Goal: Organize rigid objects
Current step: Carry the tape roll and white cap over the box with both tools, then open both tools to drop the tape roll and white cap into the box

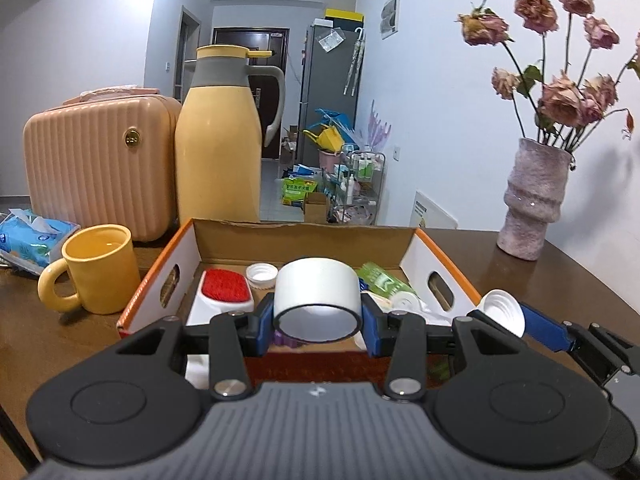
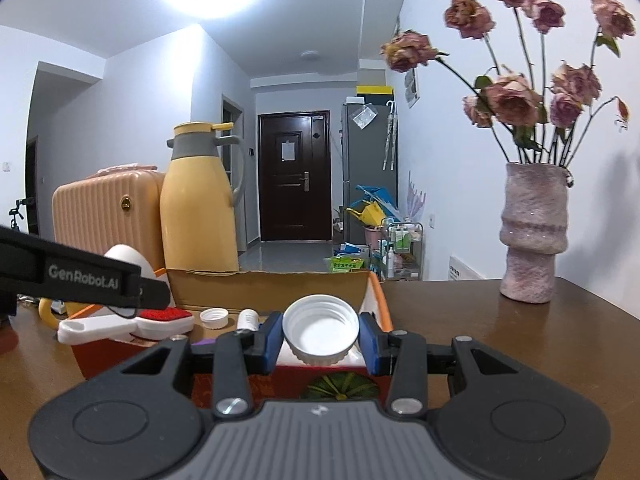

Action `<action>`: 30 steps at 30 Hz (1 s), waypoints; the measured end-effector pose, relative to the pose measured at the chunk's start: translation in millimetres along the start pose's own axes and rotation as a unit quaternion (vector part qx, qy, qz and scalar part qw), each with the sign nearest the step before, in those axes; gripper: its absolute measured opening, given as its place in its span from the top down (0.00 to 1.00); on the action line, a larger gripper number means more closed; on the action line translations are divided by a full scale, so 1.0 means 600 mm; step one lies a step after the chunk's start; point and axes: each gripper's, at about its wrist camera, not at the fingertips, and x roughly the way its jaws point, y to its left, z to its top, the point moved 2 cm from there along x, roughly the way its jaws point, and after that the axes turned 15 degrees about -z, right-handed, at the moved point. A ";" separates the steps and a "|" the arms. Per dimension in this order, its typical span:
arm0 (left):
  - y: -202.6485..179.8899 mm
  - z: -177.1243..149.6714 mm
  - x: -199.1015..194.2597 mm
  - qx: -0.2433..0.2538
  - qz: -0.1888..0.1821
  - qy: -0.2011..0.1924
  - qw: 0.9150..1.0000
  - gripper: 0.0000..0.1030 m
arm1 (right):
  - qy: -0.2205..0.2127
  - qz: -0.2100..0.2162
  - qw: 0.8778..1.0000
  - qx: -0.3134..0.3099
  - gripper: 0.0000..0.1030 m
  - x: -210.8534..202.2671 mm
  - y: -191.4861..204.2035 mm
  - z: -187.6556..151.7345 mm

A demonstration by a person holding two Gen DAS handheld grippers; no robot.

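My left gripper [image 1: 318,312] is shut on a white roll of tape [image 1: 316,298], held on its side above the near end of an open cardboard box [image 1: 304,238] with orange edges. In the box lie a red-and-white brush [image 1: 224,290], a small white cap [image 1: 262,275], a green packet [image 1: 382,280] and other small items. My right gripper [image 2: 320,338] is shut on a wide white screw lid [image 2: 320,330], its hollow side facing the camera, over the box's right near corner [image 2: 376,300]. The lid [image 1: 502,312] and the right gripper's blue fingers [image 1: 546,326] show at the right of the left wrist view.
A yellow mug [image 1: 94,270], a tissue pack [image 1: 30,240], a peach case [image 1: 96,164] and a yellow thermos jug [image 1: 218,140] stand left and behind the box. A pink vase [image 1: 534,204] with dried roses stands at the right on the brown table [image 1: 580,280].
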 end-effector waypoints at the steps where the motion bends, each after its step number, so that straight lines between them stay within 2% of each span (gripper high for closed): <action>1: 0.005 0.004 0.005 0.000 0.001 0.000 1.000 0.58 | 0.001 0.000 1.000 0.000 0.62 0.005 0.003 0.001; 18: 0.074 0.038 0.086 -0.008 0.026 0.013 1.000 0.58 | 0.013 0.007 1.000 -0.003 0.62 0.116 0.057 0.026; 30: 0.094 0.048 0.114 -0.008 0.024 0.021 0.999 0.56 | 0.037 0.012 0.999 -0.023 0.62 0.150 0.069 0.030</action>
